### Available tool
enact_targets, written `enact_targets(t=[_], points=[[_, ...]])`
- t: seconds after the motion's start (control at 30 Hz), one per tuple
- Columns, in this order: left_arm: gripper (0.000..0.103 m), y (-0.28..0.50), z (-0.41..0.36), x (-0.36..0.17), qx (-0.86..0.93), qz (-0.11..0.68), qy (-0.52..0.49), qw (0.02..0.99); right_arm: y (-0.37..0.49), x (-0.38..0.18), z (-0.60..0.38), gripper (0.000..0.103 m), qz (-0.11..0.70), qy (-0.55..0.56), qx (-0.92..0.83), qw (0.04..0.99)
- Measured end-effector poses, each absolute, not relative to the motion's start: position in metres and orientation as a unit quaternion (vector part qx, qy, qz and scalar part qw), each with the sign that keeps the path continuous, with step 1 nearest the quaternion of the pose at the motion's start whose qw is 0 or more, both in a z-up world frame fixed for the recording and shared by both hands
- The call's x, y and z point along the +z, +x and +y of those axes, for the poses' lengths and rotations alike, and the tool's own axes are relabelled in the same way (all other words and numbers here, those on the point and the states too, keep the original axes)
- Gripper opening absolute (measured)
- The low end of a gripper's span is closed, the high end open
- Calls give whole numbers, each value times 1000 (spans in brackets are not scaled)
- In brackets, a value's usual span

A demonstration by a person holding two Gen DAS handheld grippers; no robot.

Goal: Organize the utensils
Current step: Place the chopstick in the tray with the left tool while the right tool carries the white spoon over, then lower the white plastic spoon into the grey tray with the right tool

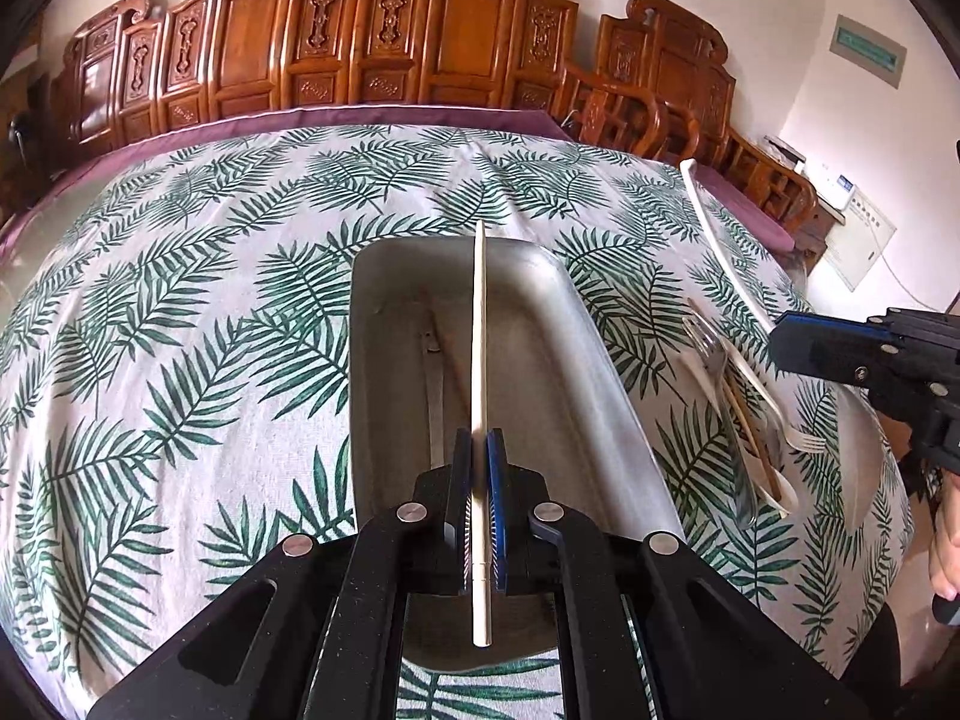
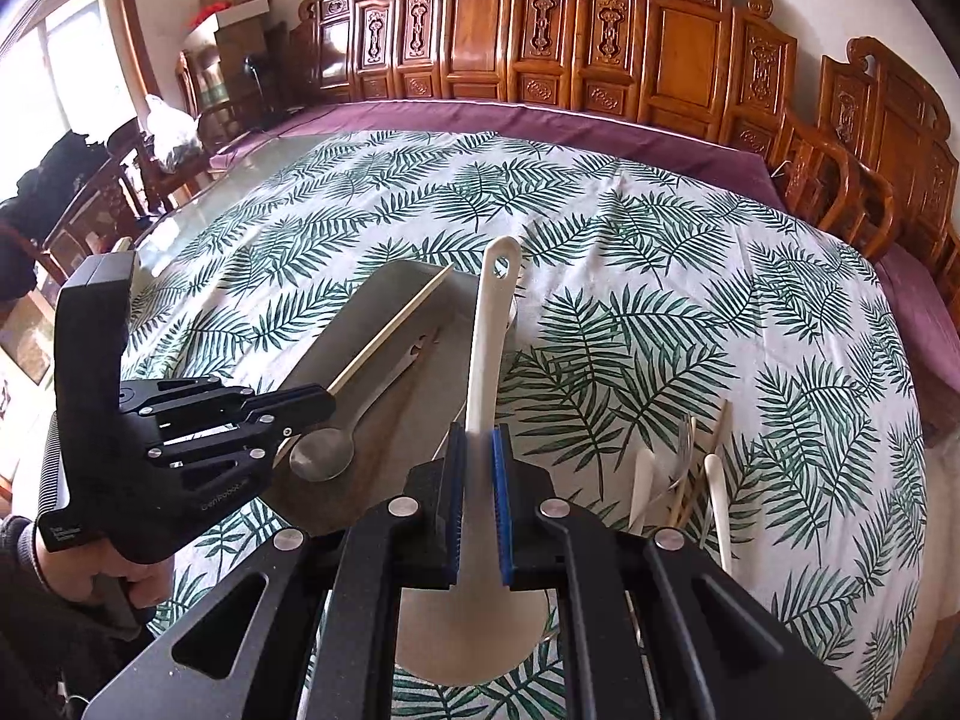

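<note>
My left gripper (image 1: pixel 479 456) is shut on a pale chopstick (image 1: pixel 479 330) and holds it lengthwise above the metal tray (image 1: pixel 576 372). A metal spoon (image 2: pixel 336 444) lies in the tray (image 2: pixel 336 348). My right gripper (image 2: pixel 479 450) is shut on a white ladle (image 2: pixel 489 324), handle pointing away, just right of the tray. In the left wrist view the right gripper (image 1: pixel 780 339) holds the ladle handle (image 1: pixel 714 228). The left gripper (image 2: pixel 324 399) with its chopstick (image 2: pixel 396 330) shows in the right wrist view.
A clear glass (image 1: pixel 732 420) lies on the leaf-print cloth (image 1: pixel 180 300) right of the tray, holding a fork, chopsticks and white spoons (image 2: pixel 714 480). Carved wooden chairs (image 2: pixel 600 48) line the far table edge.
</note>
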State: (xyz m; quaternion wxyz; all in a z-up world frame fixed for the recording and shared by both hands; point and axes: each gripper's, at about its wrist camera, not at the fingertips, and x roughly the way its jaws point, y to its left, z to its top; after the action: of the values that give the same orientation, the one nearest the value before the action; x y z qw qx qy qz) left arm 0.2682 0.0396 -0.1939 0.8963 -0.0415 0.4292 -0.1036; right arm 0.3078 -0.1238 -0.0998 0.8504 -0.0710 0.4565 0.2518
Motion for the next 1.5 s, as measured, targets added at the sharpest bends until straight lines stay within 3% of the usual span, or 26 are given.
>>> enact_targets(t=[0.9,1.5], points=[[5,240,89,-149,-64,384,-4,921,339,-136,-43,11,476,-42,280,832],[5,232,87,-146,-73,382,-3,921,333,-140,-60,11,471,-40,274,838]])
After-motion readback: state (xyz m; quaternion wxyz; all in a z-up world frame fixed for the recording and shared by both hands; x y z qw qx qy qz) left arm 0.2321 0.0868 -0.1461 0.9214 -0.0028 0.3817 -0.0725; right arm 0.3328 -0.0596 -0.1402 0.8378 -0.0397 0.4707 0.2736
